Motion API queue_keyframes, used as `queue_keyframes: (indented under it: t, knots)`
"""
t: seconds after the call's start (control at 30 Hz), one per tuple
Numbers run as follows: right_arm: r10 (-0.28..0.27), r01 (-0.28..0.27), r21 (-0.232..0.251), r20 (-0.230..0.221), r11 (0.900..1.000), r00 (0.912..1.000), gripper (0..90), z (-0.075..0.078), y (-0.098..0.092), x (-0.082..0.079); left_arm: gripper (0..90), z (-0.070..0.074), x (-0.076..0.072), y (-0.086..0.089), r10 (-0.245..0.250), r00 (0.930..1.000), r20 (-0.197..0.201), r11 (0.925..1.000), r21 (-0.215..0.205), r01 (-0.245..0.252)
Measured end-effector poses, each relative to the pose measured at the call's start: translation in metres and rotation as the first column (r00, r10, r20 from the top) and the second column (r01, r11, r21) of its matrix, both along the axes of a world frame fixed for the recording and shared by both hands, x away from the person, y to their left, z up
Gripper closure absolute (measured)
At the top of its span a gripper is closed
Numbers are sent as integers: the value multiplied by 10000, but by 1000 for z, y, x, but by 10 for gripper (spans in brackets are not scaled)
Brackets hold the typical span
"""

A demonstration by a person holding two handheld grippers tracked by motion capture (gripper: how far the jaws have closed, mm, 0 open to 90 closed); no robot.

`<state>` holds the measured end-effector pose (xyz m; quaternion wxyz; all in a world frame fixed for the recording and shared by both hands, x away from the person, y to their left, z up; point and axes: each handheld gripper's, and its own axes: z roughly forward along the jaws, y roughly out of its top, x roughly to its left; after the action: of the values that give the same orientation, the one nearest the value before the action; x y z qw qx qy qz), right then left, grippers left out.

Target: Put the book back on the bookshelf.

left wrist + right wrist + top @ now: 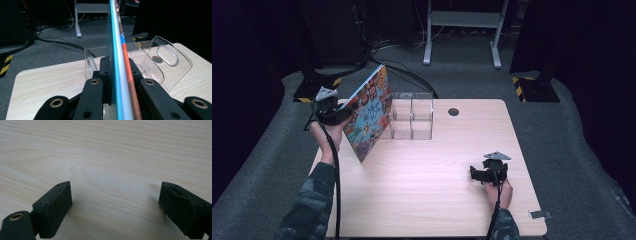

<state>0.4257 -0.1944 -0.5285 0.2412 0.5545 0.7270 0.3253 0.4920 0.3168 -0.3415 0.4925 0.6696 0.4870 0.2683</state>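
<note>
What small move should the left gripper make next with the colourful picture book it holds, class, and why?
Probably carry the thin, colourful picture book sideways over the clear plastic divided rack and lower it into a slot. The left gripper is shut on the book's edge, the book hangs tilted just beside the rack, and the right gripper rests open on the pale wooden table.

— What's on the bench (422,200) apart from the work?
— A round hole (453,111) near its far edge.
— And behind it?
— Black cables (402,70) on grey carpet (562,130), a grey metal stand (462,30).
</note>
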Motion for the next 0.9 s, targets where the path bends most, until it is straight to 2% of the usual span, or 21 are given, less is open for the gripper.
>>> queue_keyframes:
  t: [0.03, 0.13, 0.23, 0.4, 0.47, 0.53, 0.63, 0.67, 0.9]
  knots:
    - [-5, 5, -4, 3, 10000, 10000, 106, 0, 0, 0, 780, 0, 0, 1, -39, 9999, 121, 9997, -241, 42]
    - [-6, 6, 0, 3, 10000, 10000, 106, 0, 0, 0, 757, 0, -1, 2, 38, 9999, 121, 9993, -374, -33]
    - [-4, 4, 3, 2, 10000, 10000, 106, 0, 0, 0, 691, 0, -2, 3, -62, 10000, -18, 9993, -377, 61]
    - [-3, 3, 7, 2, 10000, 10000, 106, 0, 0, 0, 587, 5, -9, 5, -184, 9998, -18, 9996, -206, 184]
    - [-2, 2, 7, 4, 10000, 10000, 106, 0, 0, 0, 521, 7, -12, 5, -201, 9996, -188, 9998, -41, 201]
    - [-2, 2, 9, 2, 10000, 10000, 106, 0, 0, 0, 469, 9, -15, 6, -445, 9979, -474, 9990, 3, 445]
    - [-1, 1, 12, 4, 10000, 10000, 106, 0, 0, 0, 384, 12, -23, 8, -582, 9969, -531, 9980, 213, 594]
    - [-43, 43, -1, 12, 10000, 10000, 106, 0, 0, 0, 368, 13, -26, 9, -618, 9971, -435, 9978, 209, 627]
    - [-33, 33, 7, 9, 10000, 10000, 106, 0, 0, 0, 244, 17, -48, 15, -911, 9941, -587, 9944, 493, 940]
